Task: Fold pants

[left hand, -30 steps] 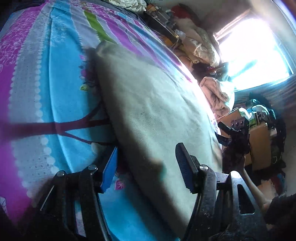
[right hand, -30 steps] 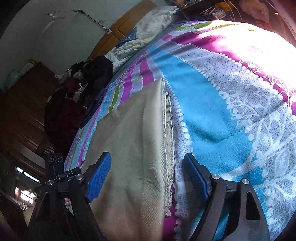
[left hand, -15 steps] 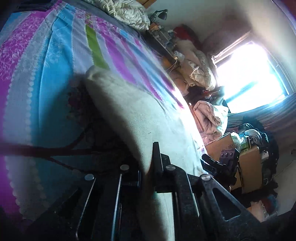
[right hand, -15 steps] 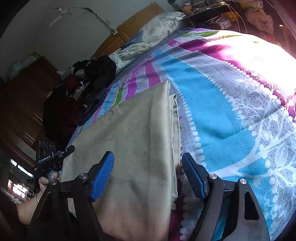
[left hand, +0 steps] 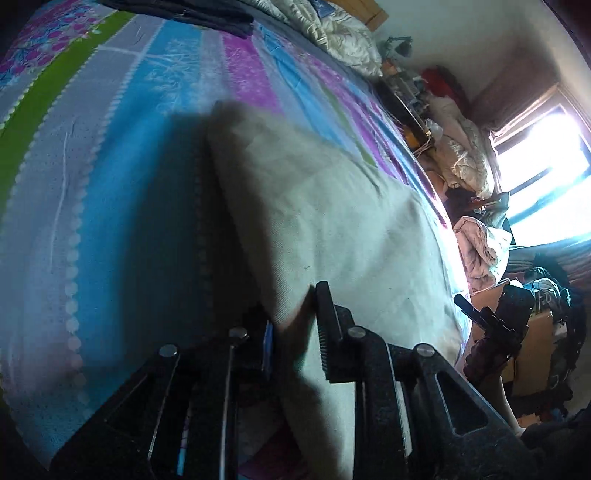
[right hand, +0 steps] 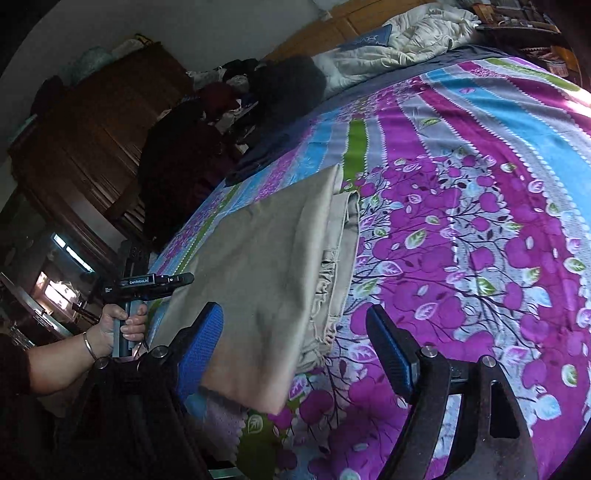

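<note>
L gripper: clamped on near edge of the pants, cloth pinched between its two pads; edge looks lifted off the bed, dark shadow under it.
R gripper: spread wide, gripping nothing; left pad sits over the cloth's near corner, right pad over bare bedsheet, near corner of cloth hangs betw. the two. Contact w/ cloth – can't tell.
Pants: beige, on the striped/floral bedsheet, near the bed's front edge. Already doubled – R view shows stacked layers stepped along the right side, w/ frayed hems or seams showing there. Top face flat, few wrinkles.
Handling (judgement): light, soft woven cloth, no stiffness to speak of – sags between grip pts, so 2 holds wanted to carry an edge over. Not fragile, not slippery against ribbed pads. Layers may slide apart if only top one is caught.
Where to grip (judgement): near edge, both corners, biting all layers. L has its side; R's best spot is near right corner by the stepped layers, deep enough to catch the lower ones too.
Risk (judgement): single-side lift skews the fold; bedsheet could get pinched along w/ the cloth.
Person: hand w/ bracelet on the L tool's grip, seen from R view at far left.
Around: crumpled duvet at head of bed, dark clothes pile beside bed, bright window beyond the far side.
</note>
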